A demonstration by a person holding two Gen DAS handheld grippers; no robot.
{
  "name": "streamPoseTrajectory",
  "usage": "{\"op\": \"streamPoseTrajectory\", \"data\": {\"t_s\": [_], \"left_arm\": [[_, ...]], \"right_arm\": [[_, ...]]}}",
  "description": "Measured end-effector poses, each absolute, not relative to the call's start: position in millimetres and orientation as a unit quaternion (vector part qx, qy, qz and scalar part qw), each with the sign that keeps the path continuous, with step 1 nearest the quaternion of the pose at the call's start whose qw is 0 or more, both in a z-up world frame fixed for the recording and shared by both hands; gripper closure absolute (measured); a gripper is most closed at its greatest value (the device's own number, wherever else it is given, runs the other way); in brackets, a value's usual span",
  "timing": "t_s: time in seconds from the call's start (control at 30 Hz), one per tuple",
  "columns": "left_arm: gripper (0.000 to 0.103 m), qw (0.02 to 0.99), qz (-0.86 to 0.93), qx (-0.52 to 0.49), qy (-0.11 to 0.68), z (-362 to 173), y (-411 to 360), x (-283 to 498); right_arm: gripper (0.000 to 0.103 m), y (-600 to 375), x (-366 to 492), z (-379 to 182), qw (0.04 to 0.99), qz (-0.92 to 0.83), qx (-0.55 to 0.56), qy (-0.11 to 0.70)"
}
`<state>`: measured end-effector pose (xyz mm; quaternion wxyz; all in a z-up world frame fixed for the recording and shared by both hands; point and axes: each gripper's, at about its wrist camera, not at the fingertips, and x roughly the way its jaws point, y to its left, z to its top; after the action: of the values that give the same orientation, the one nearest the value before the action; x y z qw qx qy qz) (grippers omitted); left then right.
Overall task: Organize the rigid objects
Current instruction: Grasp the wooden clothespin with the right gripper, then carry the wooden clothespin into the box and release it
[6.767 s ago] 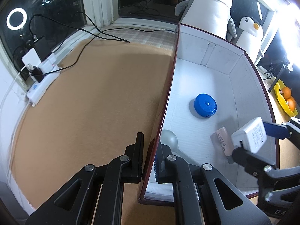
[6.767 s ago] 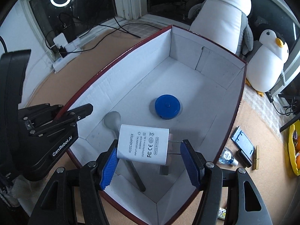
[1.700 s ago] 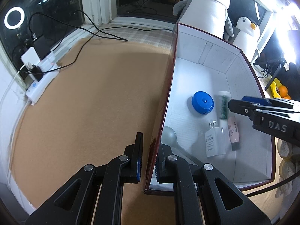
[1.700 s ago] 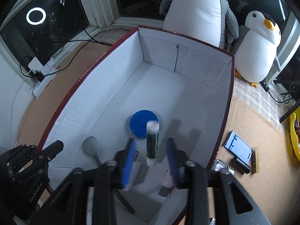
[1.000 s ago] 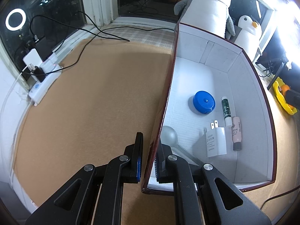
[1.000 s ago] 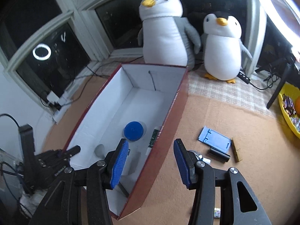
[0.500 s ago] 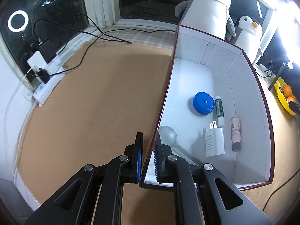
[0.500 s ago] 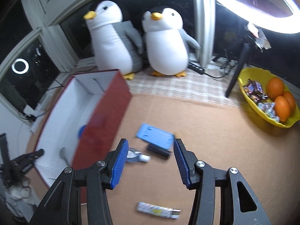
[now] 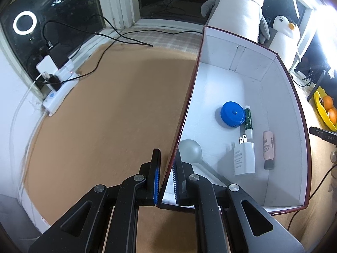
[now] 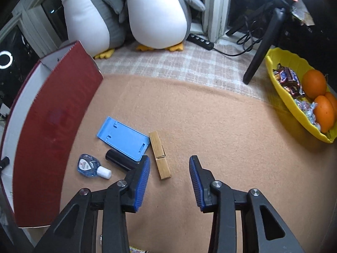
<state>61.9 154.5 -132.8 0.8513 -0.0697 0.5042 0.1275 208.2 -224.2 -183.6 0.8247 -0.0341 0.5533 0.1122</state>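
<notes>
- Your left gripper is clamped on the near end of the box's left wall, one finger outside it and one inside.
- Inside the box, on its white floor: a blue round case about in the middle, a green-labelled tube touching its right side, a white charger nearer to you than the tube, and a pink tube just right of the charger, near the right wall.
- A grey spoon lies in the box's near left corner, its bowl right beside your inner left finger.
- Your right gripper hangs over the tan worktop to the right of the box, outside it. Its fingers stand apart with nothing between them, and they have just been closing.
- A wooden clothespin lies on the worktop just ahead of your right gripper's left finger, not between the fingers.
- Between the clothespin and the box's red outer wall lie a light blue phone stand, a black cylinder and a small clear bottle with a white cap; the stand touches the clothespin's far end.
- Far right of the box sits a yellow bowl with oranges and wrapped sweets.
- Two plush penguins stand beyond the box's far end.
</notes>
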Motion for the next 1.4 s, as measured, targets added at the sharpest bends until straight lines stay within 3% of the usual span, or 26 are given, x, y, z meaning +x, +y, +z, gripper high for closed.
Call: {"op": "streamPoseTrajectory", "data": {"t_s": [0.17,0.43,0.9,1.4], "left_arm": [[0.093,0.849,0.134,-0.067,0.508,-133.0,153.1,62.4],[0.093,0.846,0.140,-0.063,0.511,-132.4,152.1,62.9],[0.093,0.846,0.142,-0.063,0.510,-132.6,150.1,63.0],[0.093,0.852,0.126,-0.075,0.502,-132.8,153.8,61.9]], "right_arm": [[0.073,-215.2,213.3,-193.5,0.818,0.124,-0.058,0.558],[0.091,-205.6,218.5,-204.6,0.813,0.130,-0.092,0.560],[0.092,-218.1,212.3,-195.5,0.821,0.123,-0.068,0.554],[0.092,-180.3,178.0,-117.4,0.848,0.178,-0.044,0.497]]}}
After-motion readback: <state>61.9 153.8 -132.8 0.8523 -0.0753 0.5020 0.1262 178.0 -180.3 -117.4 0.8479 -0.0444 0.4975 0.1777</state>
